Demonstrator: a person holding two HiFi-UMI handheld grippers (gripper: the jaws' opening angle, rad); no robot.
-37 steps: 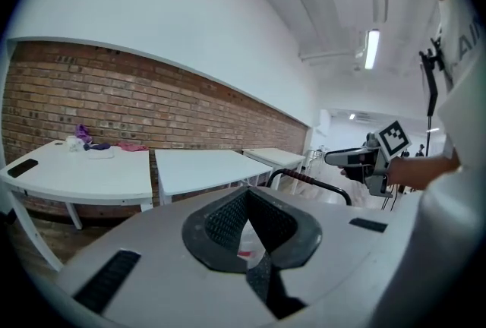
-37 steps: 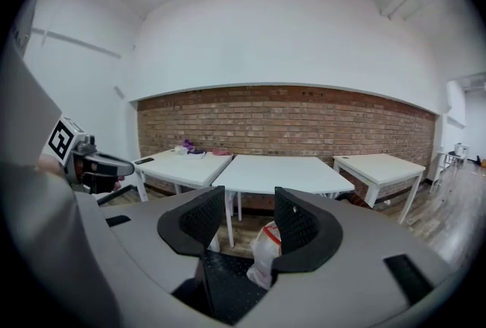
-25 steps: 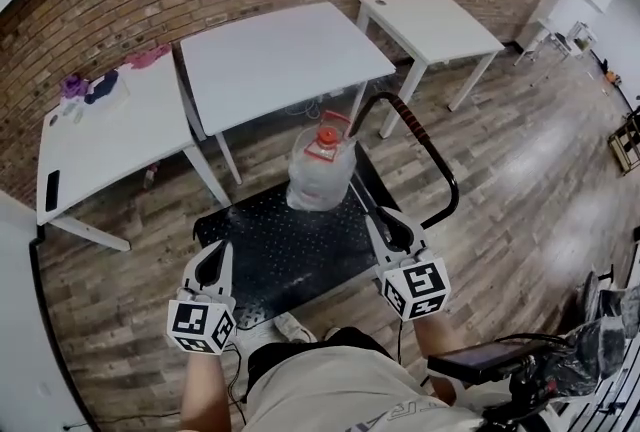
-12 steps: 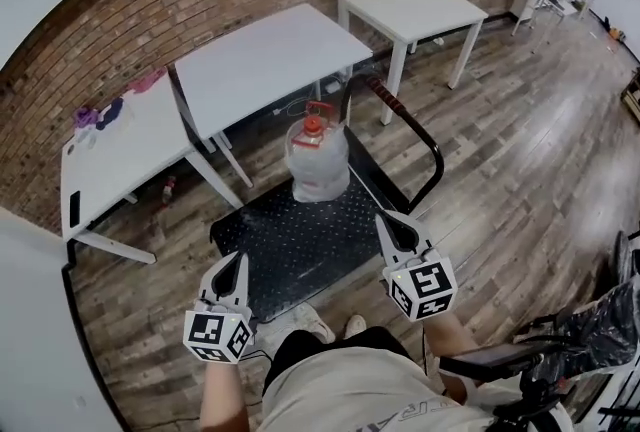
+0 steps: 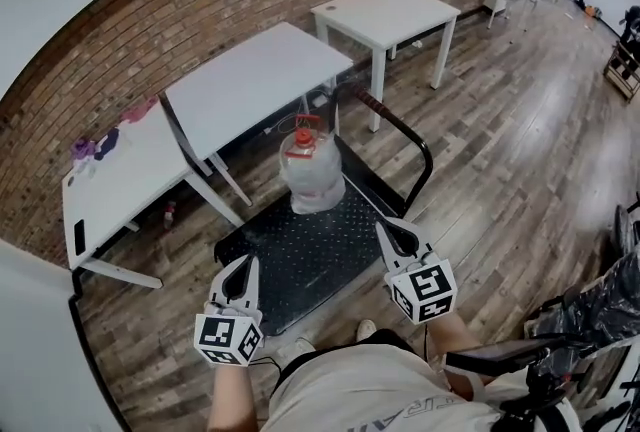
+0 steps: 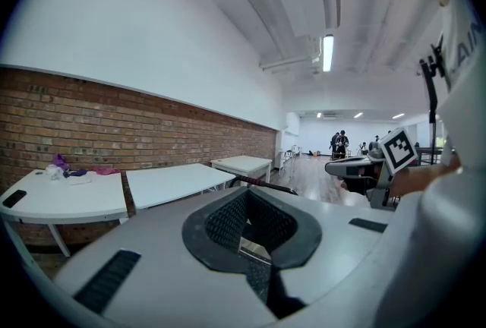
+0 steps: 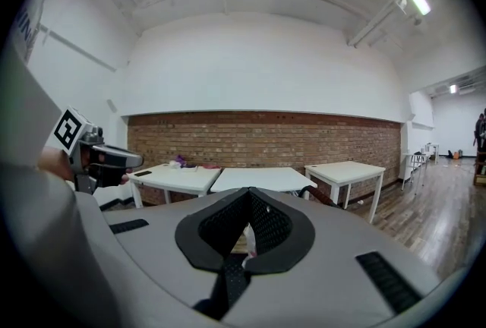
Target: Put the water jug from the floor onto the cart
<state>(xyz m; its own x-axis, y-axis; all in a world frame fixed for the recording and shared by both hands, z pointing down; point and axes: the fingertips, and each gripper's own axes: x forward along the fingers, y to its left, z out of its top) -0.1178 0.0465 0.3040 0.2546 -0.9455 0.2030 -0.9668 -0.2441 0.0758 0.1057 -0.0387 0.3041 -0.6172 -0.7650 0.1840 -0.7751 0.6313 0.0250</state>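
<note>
While the water jug [image 5: 311, 175] stands upright on the black cart [image 5: 300, 265] at frame centre, well apart from both tools, the left gripper [image 5: 247, 265] and right gripper [image 5: 385, 230] sit low in the frame, each with its 2 jaws together on nothing. Placement appears complete. The jug's base is hard to read, so the next move calls only for checking that it sits steady.

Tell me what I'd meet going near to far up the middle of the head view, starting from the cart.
cart platform → water jug, standing on the platform → middle white table → brick wall
</note>
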